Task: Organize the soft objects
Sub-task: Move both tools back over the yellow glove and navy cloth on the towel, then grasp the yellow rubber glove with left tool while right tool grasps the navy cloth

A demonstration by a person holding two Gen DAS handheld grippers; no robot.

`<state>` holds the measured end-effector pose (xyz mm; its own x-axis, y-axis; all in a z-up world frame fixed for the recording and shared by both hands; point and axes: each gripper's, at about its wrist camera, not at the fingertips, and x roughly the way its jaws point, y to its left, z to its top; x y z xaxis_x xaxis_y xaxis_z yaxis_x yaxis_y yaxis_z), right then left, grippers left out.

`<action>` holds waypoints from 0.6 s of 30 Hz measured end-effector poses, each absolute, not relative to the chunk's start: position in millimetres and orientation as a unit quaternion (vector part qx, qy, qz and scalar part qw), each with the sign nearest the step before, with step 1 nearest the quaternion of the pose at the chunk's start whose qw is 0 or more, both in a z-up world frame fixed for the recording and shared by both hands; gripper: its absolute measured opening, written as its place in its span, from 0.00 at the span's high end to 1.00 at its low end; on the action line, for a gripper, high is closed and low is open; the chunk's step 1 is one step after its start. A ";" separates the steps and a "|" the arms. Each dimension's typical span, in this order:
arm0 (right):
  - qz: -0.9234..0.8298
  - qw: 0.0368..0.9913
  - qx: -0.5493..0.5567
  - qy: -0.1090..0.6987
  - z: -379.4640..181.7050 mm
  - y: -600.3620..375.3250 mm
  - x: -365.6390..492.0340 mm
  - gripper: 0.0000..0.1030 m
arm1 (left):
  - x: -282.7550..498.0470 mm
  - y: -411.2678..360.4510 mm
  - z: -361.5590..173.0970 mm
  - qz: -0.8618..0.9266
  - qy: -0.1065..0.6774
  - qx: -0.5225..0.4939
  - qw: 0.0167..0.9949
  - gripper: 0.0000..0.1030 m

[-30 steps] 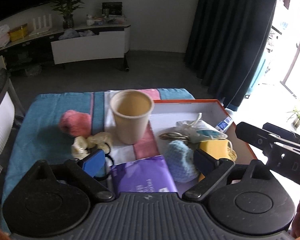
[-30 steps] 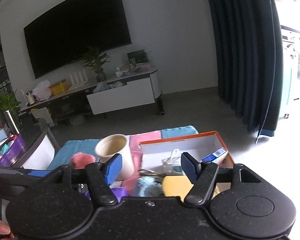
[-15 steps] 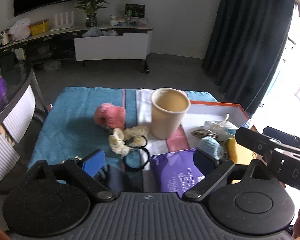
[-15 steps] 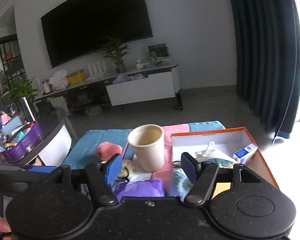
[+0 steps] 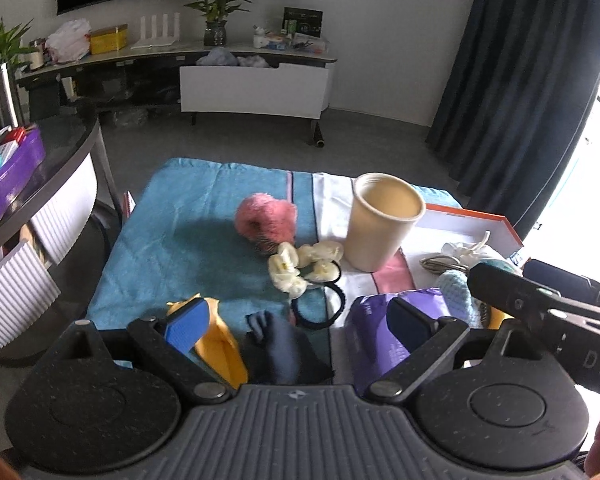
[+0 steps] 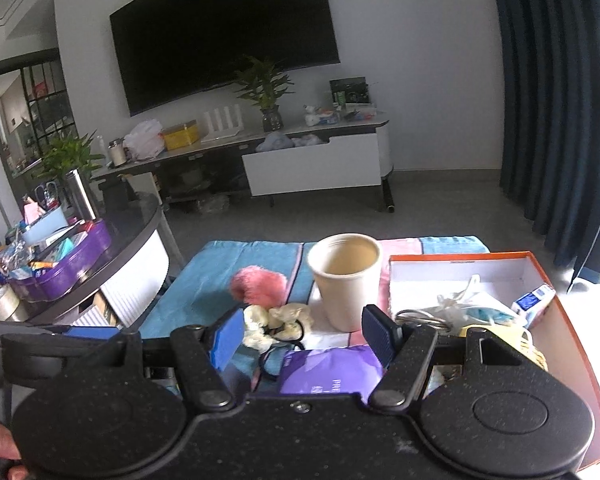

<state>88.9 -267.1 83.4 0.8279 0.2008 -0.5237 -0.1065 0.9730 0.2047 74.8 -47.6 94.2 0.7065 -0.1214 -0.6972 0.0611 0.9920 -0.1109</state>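
Both grippers hang above the near edge of a small table spread with a teal towel [image 5: 188, 240], and neither has hold of anything. The left gripper [image 5: 296, 320] has its jaws spread wide, with a dark blue cloth [image 5: 274, 344] and a yellow fabric piece [image 5: 220, 344] lying on the towel below the gap. The right gripper [image 6: 304, 336] is likewise wide open, a purple packet [image 6: 332, 368] showing below and between its blue pads; in the left wrist view its black body juts in from the right edge. The soft things sit in a loose cluster mid-table: a fluffy pink scrunchie [image 5: 266, 220] on the teal towel, a cream scrunchie [image 5: 300, 264] just in front of it and touching or nearly touching it, and a black hair tie [image 5: 320, 308] nearer the camera, partly overlapped by the cream one. A beige cup [image 6: 346, 280] stands upright just right of the scrunchies on the white and pink stripes. Beside the cup lies an orange-rimmed box [image 6: 560, 304] — inside it a white plastic bag [image 6: 468, 300], a small blue and white carton [image 6: 534, 300] against the right wall, and something yellow at the near end, partly hidden. A light blue knitted piece [image 5: 454, 292] sits at the box's near left — in or beside it, I cannot tell.
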 end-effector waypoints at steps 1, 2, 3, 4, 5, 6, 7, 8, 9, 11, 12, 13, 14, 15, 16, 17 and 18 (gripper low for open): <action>0.083 0.952 0.082 0.283 83.3 -264.6 89.1 0.24 | 73.9 -44.7 93.6 -0.048 0.380 -0.042 0.923 0.05; 0.085 0.952 0.081 0.283 83.3 -261.7 89.2 0.24 | 73.1 -41.7 92.9 -0.047 0.381 -0.045 0.922 0.05; 0.088 0.952 0.080 0.283 83.3 -259.3 89.4 0.24 | 73.0 -39.1 92.4 -0.046 0.381 -0.046 0.922 0.05; 0.091 0.952 0.078 0.282 83.2 -257.1 89.5 0.24 | 72.0 -36.4 91.9 -0.044 0.381 -0.048 0.922 0.05; 0.093 0.951 0.077 0.283 82.9 -255.0 89.8 0.24 | 71.1 -33.6 91.3 -0.043 0.380 -0.049 0.923 0.05; 0.095 0.951 0.077 0.284 82.5 -252.8 90.1 0.24 | 70.0 -31.6 91.3 -0.042 0.381 -0.050 0.922 0.05; 0.098 0.951 0.077 0.284 82.0 -250.9 90.4 0.24 | 69.3 -29.2 91.0 -0.040 0.381 -0.051 0.922 0.05; 0.100 0.950 0.077 0.284 81.4 -249.5 90.7 0.24 | 68.5 -27.4 91.0 -0.038 0.381 -0.052 0.922 0.05; 0.102 0.950 0.077 0.285 80.9 -247.3 91.0 0.24 | 67.6 -25.1 90.7 -0.036 0.381 -0.053 0.922 0.05; 0.105 0.949 0.074 0.287 79.4 -243.6 91.0 0.24 | 66.4 -20.9 90.0 -0.035 0.380 -0.055 0.923 0.05; 0.106 0.949 0.072 0.288 78.8 -242.1 91.4 0.24 | 65.5 -18.8 89.5 -0.035 0.379 -0.055 0.923 0.05; 0.107 0.949 0.071 0.289 77.9 -240.8 91.6 0.24 | 65.1 -16.9 88.8 -0.036 0.379 -0.056 0.923 0.05; 0.107 0.948 0.071 0.290 77.1 -240.2 91.7 0.24 | 64.5 -14.6 87.8 -0.036 0.379 -0.057 0.923 0.05; 0.107 0.948 0.071 0.290 76.7 -239.8 91.9 0.24 | 64.7 -12.8 87.0 -0.036 0.379 -0.058 0.923 0.05; 0.107 0.948 0.071 0.290 76.1 -239.8 92.3 0.24 | 64.3 -10.4 85.7 -0.035 0.379 -0.058 0.923 0.05; 0.106 0.949 0.071 0.289 75.8 -239.5 92.2 0.24 | 63.9 -7.8 84.1 -0.032 0.380 -0.058 0.923 0.05; 0.106 0.949 0.070 0.289 75.9 -238.9 92.4 0.24 | 63.9 -5.3 82.7 -0.029 0.382 -0.058 0.922 0.05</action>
